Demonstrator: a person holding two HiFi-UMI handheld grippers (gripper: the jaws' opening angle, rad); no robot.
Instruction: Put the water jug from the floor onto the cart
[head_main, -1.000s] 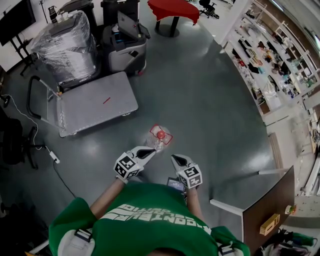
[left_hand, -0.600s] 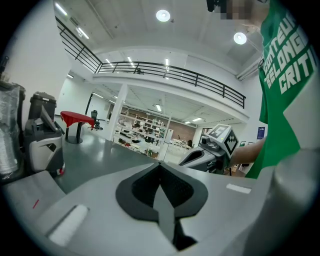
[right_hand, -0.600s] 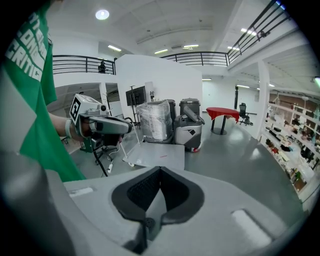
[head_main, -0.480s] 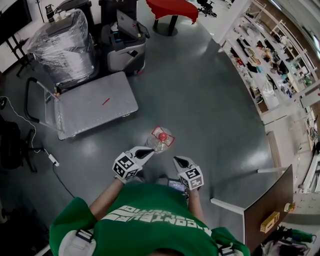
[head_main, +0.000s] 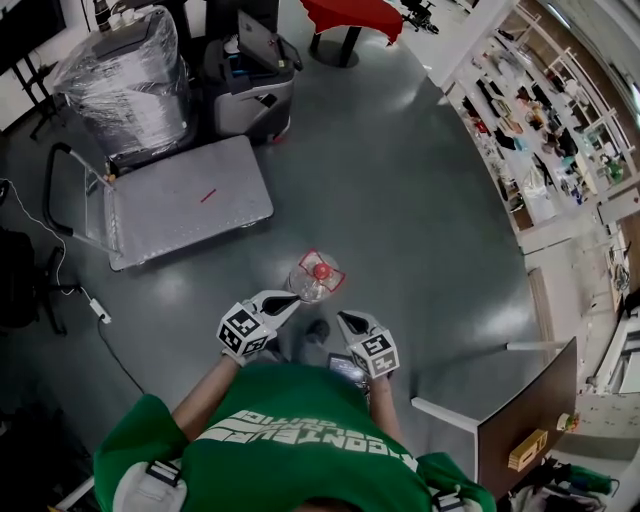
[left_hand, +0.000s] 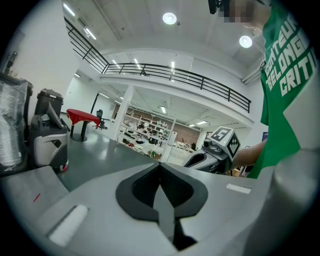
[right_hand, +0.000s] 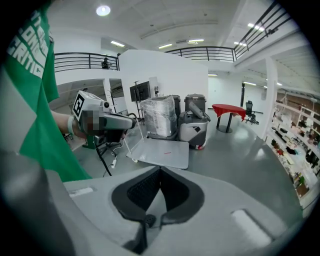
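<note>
A clear water jug (head_main: 315, 279) with a red cap and red handle stands upright on the grey floor just ahead of me. The flat grey platform cart (head_main: 185, 205) with a black push handle is parked farther off to the left, its deck bare but for a small red mark. My left gripper (head_main: 290, 299) is shut with nothing in it, its tip close to the jug's near left side. My right gripper (head_main: 343, 317) is also shut and holds nothing, a little nearer me, right of the jug. Neither gripper view shows the jug. The right gripper view shows the cart (right_hand: 161, 152).
Behind the cart stand a plastic-wrapped load (head_main: 125, 85) and a grey machine (head_main: 250, 85). A red table (head_main: 350, 15) is at the back, and shelves (head_main: 545, 130) line the right. A cable with a power strip (head_main: 97, 308) lies at left, a brown board (head_main: 525, 420) at right.
Both grippers stay shut and have eased slightly lower and forward near the jug. The jug and cart have not moved on the floor.
</note>
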